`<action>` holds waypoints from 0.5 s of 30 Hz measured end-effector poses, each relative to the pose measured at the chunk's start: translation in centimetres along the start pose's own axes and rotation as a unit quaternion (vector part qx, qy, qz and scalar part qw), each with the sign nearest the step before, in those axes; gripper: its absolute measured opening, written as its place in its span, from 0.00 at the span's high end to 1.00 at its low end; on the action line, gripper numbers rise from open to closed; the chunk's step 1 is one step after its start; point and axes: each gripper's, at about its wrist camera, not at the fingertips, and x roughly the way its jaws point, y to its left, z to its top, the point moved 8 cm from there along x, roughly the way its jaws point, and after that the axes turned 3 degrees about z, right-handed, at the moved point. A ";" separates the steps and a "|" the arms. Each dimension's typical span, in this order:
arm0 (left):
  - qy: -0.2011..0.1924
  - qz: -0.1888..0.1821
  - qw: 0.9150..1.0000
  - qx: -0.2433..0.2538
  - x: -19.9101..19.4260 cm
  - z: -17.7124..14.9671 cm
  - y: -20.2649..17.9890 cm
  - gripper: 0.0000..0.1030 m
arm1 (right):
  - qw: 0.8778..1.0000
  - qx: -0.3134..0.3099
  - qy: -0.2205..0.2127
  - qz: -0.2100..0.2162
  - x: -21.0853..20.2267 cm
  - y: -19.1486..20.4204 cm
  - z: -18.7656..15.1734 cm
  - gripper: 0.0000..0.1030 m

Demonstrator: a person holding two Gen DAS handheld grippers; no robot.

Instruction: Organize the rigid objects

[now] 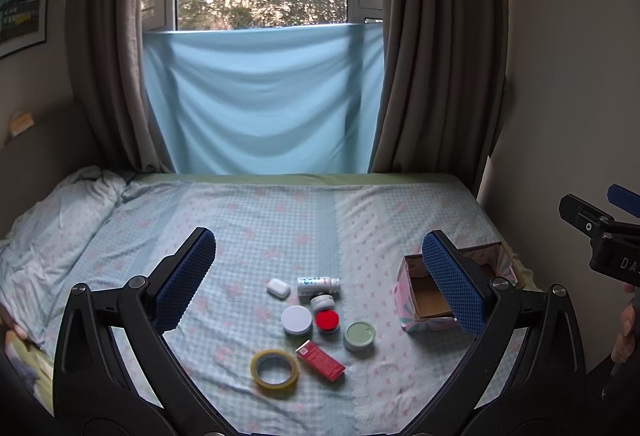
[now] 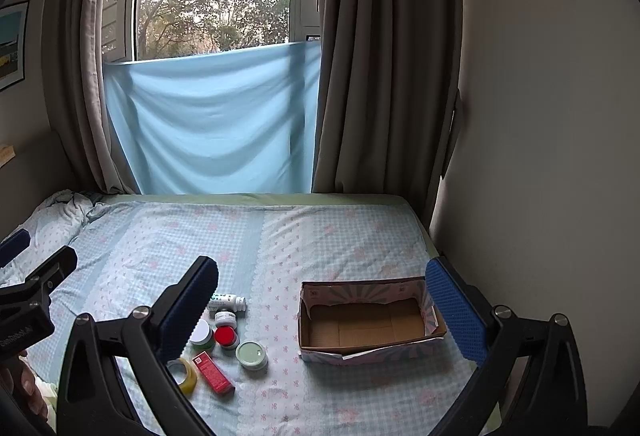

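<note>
Both claws hover spread wide and empty over the bed [image 1: 280, 220]: left claw [image 1: 320, 282], right claw [image 2: 322, 310]; jars, red box [image 1: 320, 360] and tape roll [image 1: 274, 372] lie clustered left of the open cardboard box [image 2: 370, 324].

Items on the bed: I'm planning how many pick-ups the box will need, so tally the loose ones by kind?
Round lidded jars: 4 (white, red, green, small)
Bottle: 1
Earbud case: 1
Tape roll: 1
Red carton: 1
Total: 8
</note>
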 end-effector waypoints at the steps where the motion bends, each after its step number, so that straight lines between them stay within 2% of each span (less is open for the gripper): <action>1: 0.000 0.000 1.000 0.001 0.0 0.0 0.0 0.01 | 1.000 0.001 0.000 0.000 0.0 -0.1 0.1 0.00; 15: -0.001 0.002 1.000 0.002 0.1 0.2 -0.1 0.01 | 1.000 0.005 -0.001 0.001 0.1 -0.3 -0.1 0.00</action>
